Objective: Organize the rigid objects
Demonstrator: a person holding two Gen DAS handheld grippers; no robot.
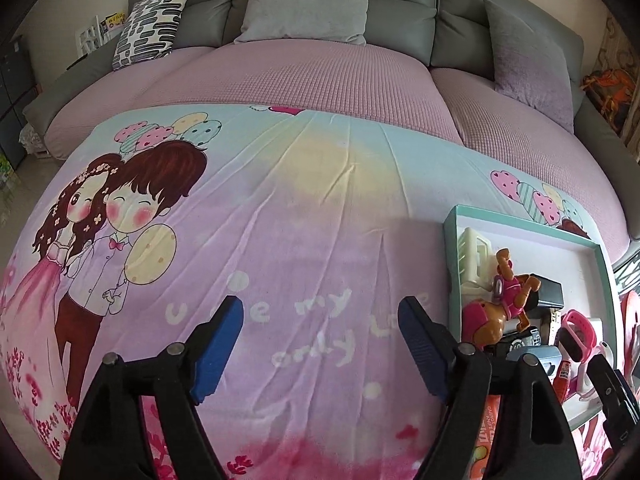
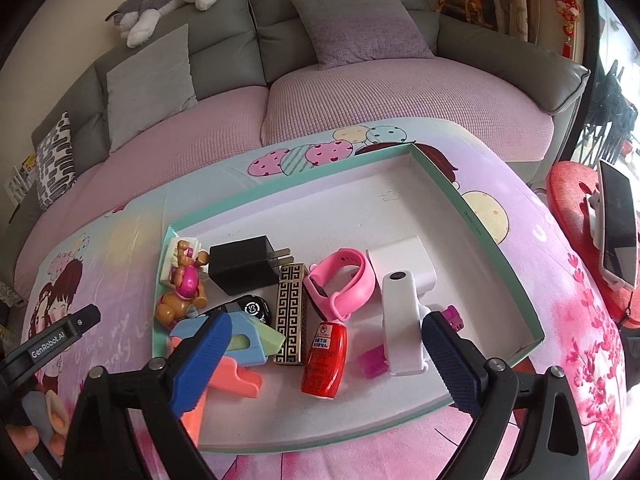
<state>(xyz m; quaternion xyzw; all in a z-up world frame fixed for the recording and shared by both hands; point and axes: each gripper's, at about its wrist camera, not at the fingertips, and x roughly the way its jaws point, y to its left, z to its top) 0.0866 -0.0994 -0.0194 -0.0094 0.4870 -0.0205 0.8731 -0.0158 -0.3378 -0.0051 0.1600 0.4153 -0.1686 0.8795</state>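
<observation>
Pink cartoon blanket [image 1: 280, 208] covers the bed under both my grippers, with a gray couch [image 1: 400, 4] and cushions along the top of each view.

My left gripper [image 1: 322, 344] sits low in the middle of its view. Its jaws are wide apart and hold nothing, just blanket between them. At the right edge of that view I see the tray [image 1: 451, 264] with the toy dog [image 1: 500, 308] inside.

My right gripper [image 2: 326, 354] hangs over the near part of the tray [image 2: 480, 220], jaws wide apart too, and they grip nothing. Between the blue pads I see a red bottle [image 2: 324, 360], a gold patterned box [image 2: 290, 314] and a white gadget [image 2: 402, 320]. Just past them lie a pink watch [image 2: 344, 280], a black plug [image 2: 244, 264] and a white block [image 2: 404, 260]. Foam shapes [image 2: 244, 340] are by the left pad. The toy dog [image 2: 182, 284] is in the tray's left corner. A plush husky [image 2: 168, 0] lies on the couch at the upper left.
</observation>
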